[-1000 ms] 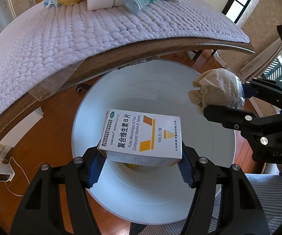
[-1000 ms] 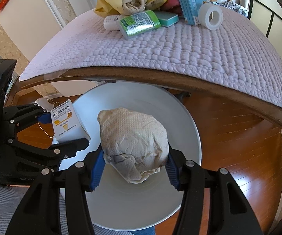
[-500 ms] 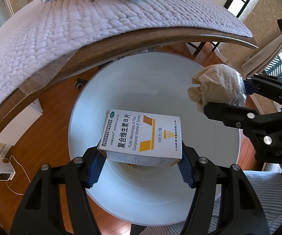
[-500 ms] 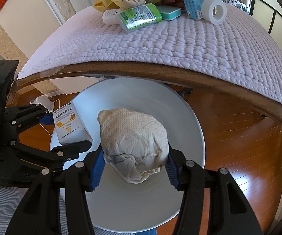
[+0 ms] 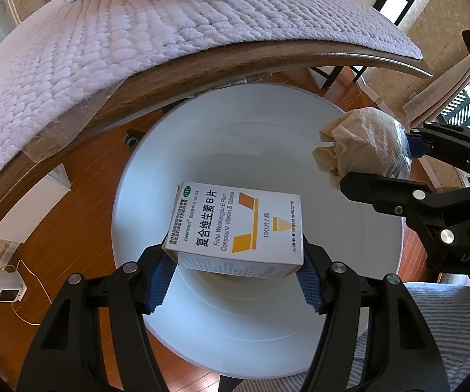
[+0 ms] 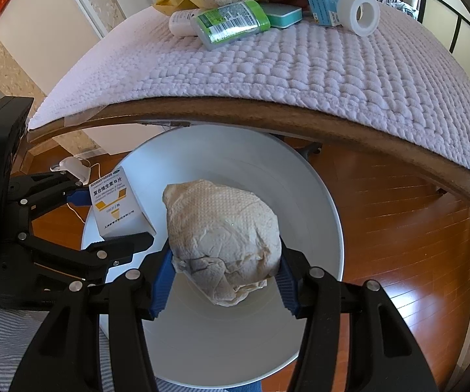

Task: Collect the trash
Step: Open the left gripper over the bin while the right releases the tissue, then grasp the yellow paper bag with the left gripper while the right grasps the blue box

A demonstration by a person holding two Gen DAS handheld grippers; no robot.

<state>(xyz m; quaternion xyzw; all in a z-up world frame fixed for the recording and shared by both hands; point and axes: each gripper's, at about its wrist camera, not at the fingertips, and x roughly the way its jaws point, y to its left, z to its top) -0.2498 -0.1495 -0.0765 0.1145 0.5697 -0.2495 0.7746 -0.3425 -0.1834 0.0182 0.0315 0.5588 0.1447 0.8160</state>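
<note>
Vitamin box clamped in left jaws; crumpled tissue in right.

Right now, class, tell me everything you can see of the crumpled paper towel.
The crumpled paper towel is a cream wad of dimpled, embossed paper, balled up with creased folds and a loose flap at one end. The right gripper is shut on it, blue pads pressing both sides. It hangs over the white bin, apart from the medicine box.
</note>
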